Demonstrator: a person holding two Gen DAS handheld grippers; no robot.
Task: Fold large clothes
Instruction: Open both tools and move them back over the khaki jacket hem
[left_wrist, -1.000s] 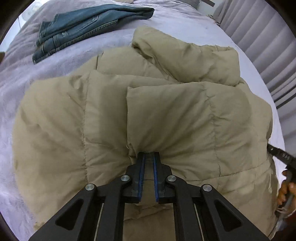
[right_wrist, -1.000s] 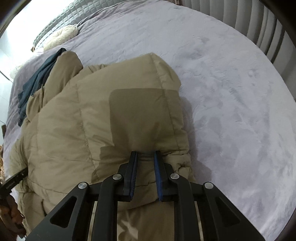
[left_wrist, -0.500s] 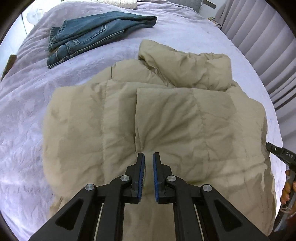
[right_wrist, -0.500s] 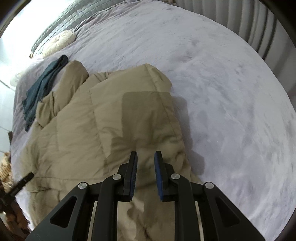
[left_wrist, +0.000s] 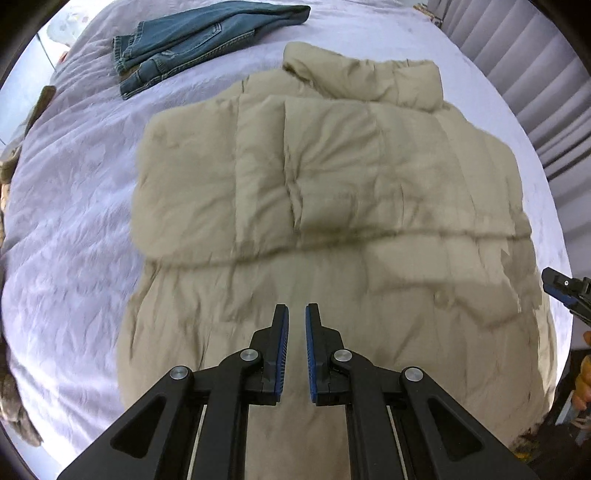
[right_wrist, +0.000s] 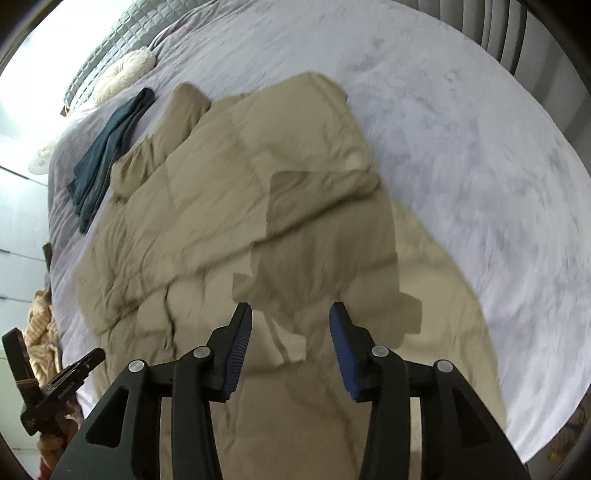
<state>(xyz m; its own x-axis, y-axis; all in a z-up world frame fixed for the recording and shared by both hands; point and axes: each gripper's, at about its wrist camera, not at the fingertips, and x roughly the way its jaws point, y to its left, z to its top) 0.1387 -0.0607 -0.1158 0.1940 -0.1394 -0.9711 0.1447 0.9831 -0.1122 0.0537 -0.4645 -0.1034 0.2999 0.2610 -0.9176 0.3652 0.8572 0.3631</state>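
Observation:
A large beige puffer jacket (left_wrist: 332, 192) lies on the lilac bed, its lower part folded up over the body; it also fills the right wrist view (right_wrist: 258, 206). My left gripper (left_wrist: 296, 314) hovers above the jacket's near part, jaws a narrow gap apart and holding nothing. My right gripper (right_wrist: 291, 314) is wide open above the jacket's near right part and empty. The right gripper's tip shows at the right edge of the left wrist view (left_wrist: 561, 286). The left gripper shows at the lower left of the right wrist view (right_wrist: 62, 384).
Folded blue jeans (left_wrist: 195, 40) lie at the far left of the bed; they show as a dark strip in the right wrist view (right_wrist: 107, 147). A cream pillow (right_wrist: 125, 72) lies by the quilted headboard. Grey curtains (left_wrist: 535, 74) hang along the right side.
Both grippers have let go of the jacket's folded edge and pulled back and up. The right jaws have opened wide. The folded flap now rests on the jacket.

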